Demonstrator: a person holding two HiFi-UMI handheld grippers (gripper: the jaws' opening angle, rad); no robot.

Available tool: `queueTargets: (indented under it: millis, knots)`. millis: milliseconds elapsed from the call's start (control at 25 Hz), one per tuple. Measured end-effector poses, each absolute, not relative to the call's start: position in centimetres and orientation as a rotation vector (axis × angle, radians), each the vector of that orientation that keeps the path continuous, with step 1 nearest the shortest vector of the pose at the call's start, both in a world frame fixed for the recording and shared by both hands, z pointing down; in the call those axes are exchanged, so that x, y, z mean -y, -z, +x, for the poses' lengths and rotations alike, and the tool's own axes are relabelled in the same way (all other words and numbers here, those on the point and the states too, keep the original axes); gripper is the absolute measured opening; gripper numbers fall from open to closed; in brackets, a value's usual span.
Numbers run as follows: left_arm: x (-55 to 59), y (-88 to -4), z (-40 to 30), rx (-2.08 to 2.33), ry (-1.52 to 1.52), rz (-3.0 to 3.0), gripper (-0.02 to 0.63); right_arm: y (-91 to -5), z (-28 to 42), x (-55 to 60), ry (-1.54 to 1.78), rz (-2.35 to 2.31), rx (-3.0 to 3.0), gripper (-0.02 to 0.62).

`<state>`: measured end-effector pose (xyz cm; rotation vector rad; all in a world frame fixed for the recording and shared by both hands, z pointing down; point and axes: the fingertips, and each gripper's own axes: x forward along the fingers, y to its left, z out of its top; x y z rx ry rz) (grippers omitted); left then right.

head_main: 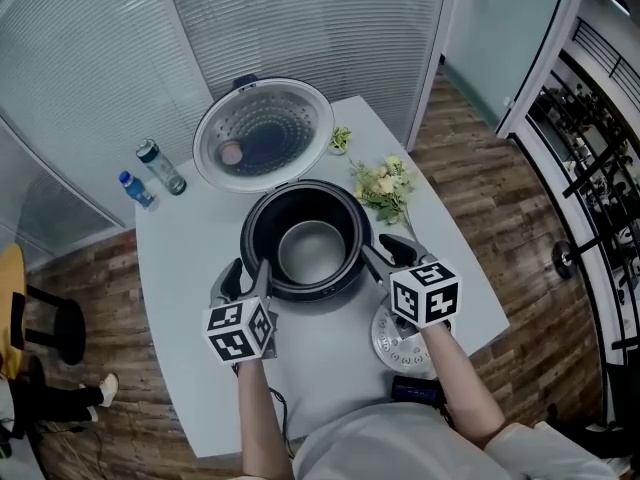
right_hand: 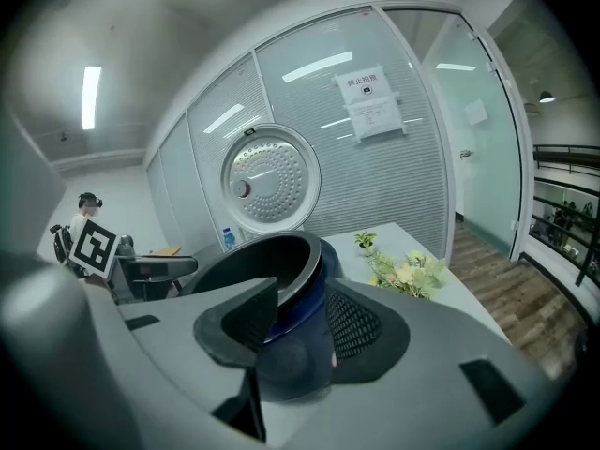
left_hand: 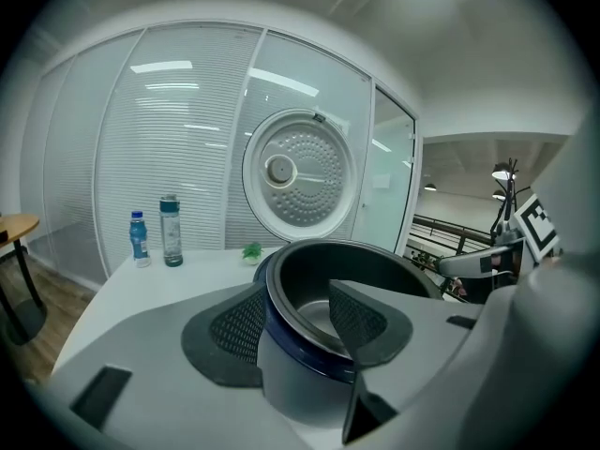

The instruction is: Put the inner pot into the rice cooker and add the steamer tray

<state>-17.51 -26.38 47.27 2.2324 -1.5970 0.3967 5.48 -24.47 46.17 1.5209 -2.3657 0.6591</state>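
- My left tool (head_main: 247, 276) and right tool (head_main: 392, 253) are open, astride opposite sides of the rice cooker (head_main: 300, 290) rim.
- Inner pot (head_main: 310, 253) sits seated between them, unheld.
- Steamer tray (head_main: 395, 343) waits under my right tool, likely next.

A white paper sign (right_hand: 367, 101) on the far glass wall carries a dark heading over a small dark mark, too small to read. At the table's far left, the labels on the small bottle (head_main: 135, 189) and the tall bottle (head_main: 163, 167) are illegible.
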Motion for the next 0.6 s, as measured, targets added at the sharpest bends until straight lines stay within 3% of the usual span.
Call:
queueTargets:
  millis: [600]
  knots:
    - [18.8,-45.5,-16.2,1.550,-0.403,2.301,0.204,-46.4,7.7,16.0,-0.678,1.591,2.323,0.155]
